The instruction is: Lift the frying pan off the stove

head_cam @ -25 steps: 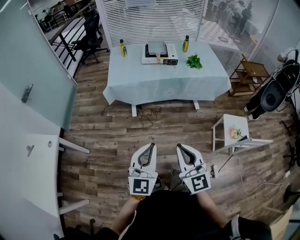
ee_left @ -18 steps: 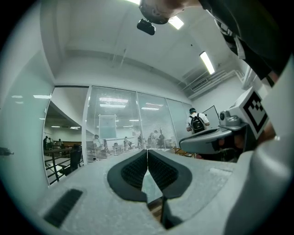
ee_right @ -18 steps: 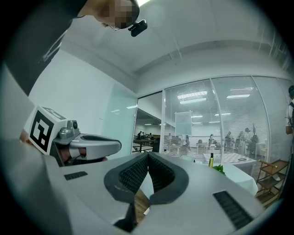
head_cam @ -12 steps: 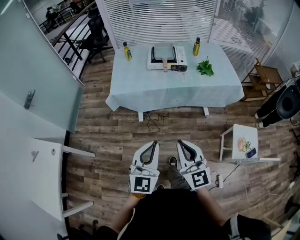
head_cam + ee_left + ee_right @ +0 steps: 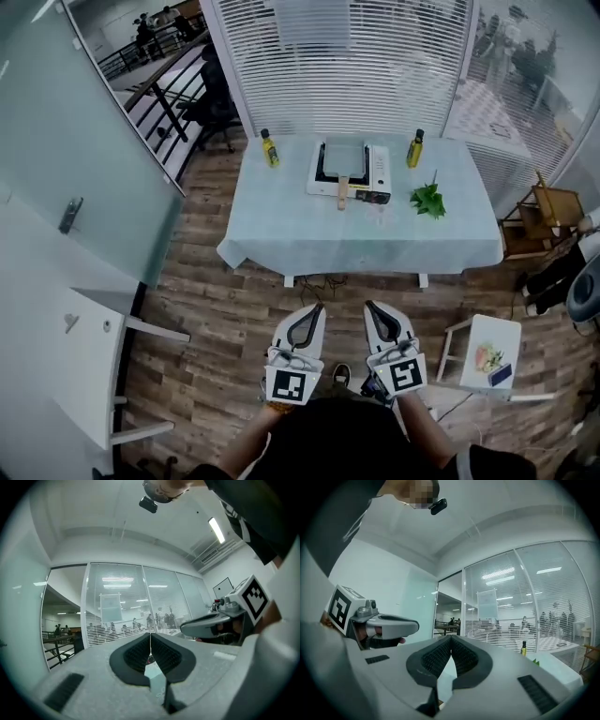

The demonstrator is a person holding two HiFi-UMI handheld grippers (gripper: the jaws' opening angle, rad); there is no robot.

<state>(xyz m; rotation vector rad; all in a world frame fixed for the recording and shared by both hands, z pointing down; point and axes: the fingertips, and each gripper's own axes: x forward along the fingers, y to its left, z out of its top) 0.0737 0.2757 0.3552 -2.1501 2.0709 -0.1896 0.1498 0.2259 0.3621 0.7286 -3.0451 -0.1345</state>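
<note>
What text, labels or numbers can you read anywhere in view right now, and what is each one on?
No words or numbers are legible in any view.
Cubes on left gripper and right gripper: black-and-white square marker patterns, no letters.
Yellow bottle and darker bottle: labels too small to read.
Stove: any print too small to read.
Small white table: a flower picture, no legible text.

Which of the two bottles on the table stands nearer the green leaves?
The bottle right of the stove, just behind the leaves; the other bottle stands left of it.
</note>
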